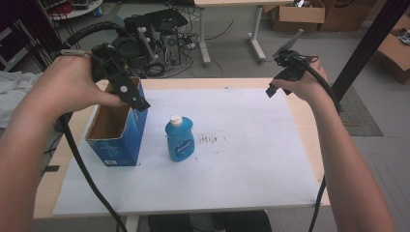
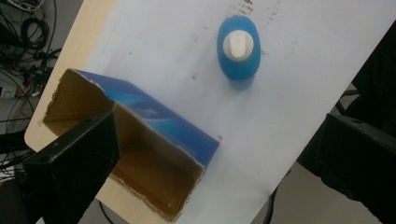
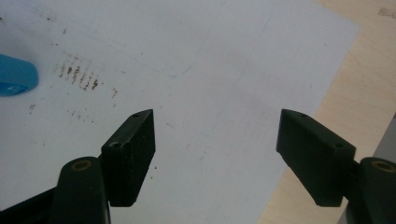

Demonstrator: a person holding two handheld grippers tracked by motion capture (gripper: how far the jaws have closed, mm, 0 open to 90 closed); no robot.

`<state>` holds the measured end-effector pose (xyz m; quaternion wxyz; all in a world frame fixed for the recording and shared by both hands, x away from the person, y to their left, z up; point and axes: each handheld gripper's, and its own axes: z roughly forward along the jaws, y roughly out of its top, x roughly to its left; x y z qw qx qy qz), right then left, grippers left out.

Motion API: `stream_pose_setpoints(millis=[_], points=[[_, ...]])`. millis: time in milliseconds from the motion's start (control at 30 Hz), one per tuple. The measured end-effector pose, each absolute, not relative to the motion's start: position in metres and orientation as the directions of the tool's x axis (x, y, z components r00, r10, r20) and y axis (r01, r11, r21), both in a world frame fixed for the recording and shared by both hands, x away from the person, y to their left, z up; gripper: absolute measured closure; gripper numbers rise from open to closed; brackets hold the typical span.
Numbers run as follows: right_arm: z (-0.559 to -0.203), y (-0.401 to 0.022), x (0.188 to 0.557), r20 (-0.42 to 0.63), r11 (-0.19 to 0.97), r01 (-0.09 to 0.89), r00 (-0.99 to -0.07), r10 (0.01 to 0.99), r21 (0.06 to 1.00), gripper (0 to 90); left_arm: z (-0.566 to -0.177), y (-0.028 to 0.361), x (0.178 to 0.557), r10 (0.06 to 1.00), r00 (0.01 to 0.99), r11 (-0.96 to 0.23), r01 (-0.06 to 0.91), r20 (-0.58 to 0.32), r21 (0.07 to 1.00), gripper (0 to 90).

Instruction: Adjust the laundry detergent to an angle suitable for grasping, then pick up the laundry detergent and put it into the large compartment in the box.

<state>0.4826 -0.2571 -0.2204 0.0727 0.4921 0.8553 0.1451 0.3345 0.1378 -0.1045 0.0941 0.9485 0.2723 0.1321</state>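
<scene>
**A:** Start at the left edge of the tabletop (image 1: 300,121). Why is your left gripper (image 1: 129,94) sitting above the blue carton (image 1: 118,140)?

**B:** The carton stands upright near the left edge of the white sheet (image 1: 241,183), its torn top open, so the cavity faces up. You're holding the left gripper over that mouth with its jaws spread wide and nothing between them. In the left gripper view one jaw hangs over the carton's (image 2: 154,140) brown inside, the other well off to the side. My guess is you're lining up to steady the wall or simply looking down at the layout.

**A:** And the blue bottle (image 1: 180,139)?

**B:** It stands upright just to the right of the carton, apart from it, white cap (image 1: 176,120) on. From the left gripper view you look straight down on the bottle (image 2: 238,46). Placed that close, it reads as the thing meant to go into the carton, though that is a judgement.

**A:** Then your right side?

**B:** Your right gripper (image 1: 283,72) is held up near the tabletop's far right corner, well apart from both things. Its jaws are fully apart and empty, and in its own view they point down at the bare sheet (image 3: 224,70), with the bottle's (image 3: 16,74) edge at far left. It looks parked, leaving you room to swing in for the bottle.
</scene>
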Motion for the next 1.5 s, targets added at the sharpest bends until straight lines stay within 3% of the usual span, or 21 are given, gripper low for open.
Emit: stream_pose_setpoints(millis=[1500], points=[[-0.2244, -0.2594, 0.4825, 0.023, 0.476, 0.82, -0.508, 0.861, 0.318, 27.8, -0.1065, 0.1374, 0.3339, 0.555, 0.808, -0.826, 0.505, 0.199, 0.25, 0.5]])
